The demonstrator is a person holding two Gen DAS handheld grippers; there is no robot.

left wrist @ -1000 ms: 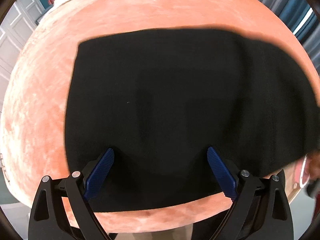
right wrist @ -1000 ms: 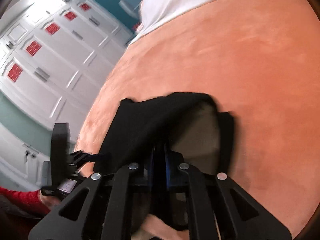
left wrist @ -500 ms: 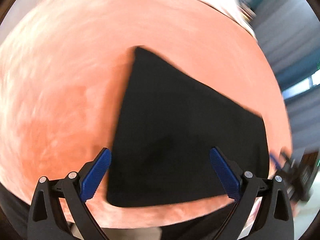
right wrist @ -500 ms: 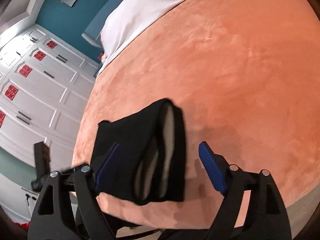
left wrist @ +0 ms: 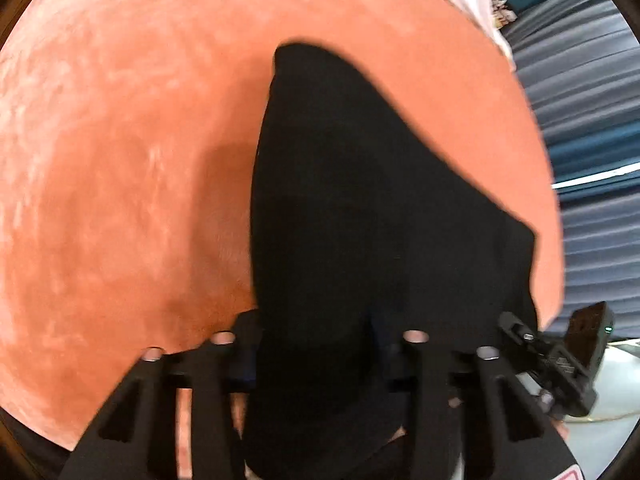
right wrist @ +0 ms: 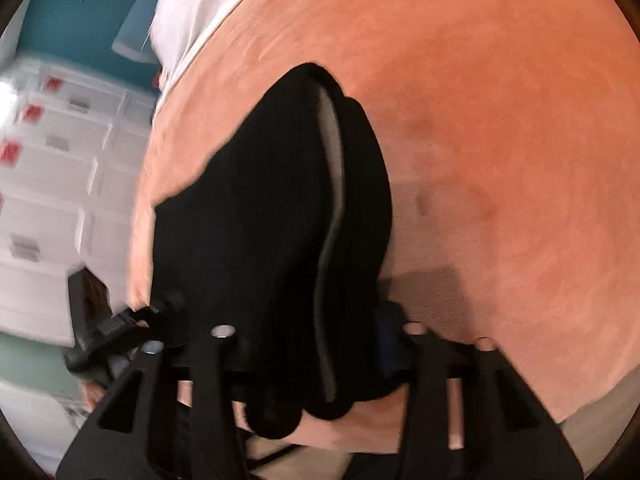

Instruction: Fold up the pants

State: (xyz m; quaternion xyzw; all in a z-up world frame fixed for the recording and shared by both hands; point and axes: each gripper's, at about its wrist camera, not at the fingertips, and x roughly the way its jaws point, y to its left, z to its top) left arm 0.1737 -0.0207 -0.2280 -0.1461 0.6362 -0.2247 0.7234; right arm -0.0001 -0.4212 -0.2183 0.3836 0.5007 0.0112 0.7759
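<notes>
No legible text, label, brand or number appears in either wrist view. Faint markings on the other gripper's black body [left wrist: 562, 364] at the edge of the left wrist view are too blurred to read, as are red patches on white cabinet doors [right wrist: 34, 112].

Blue pads of both tongs, buried under black pants [left wrist: 360, 220].

Bare orange bedcover [left wrist: 120, 180] lies open around the bunched pants [left wrist: 340, 220].
</notes>
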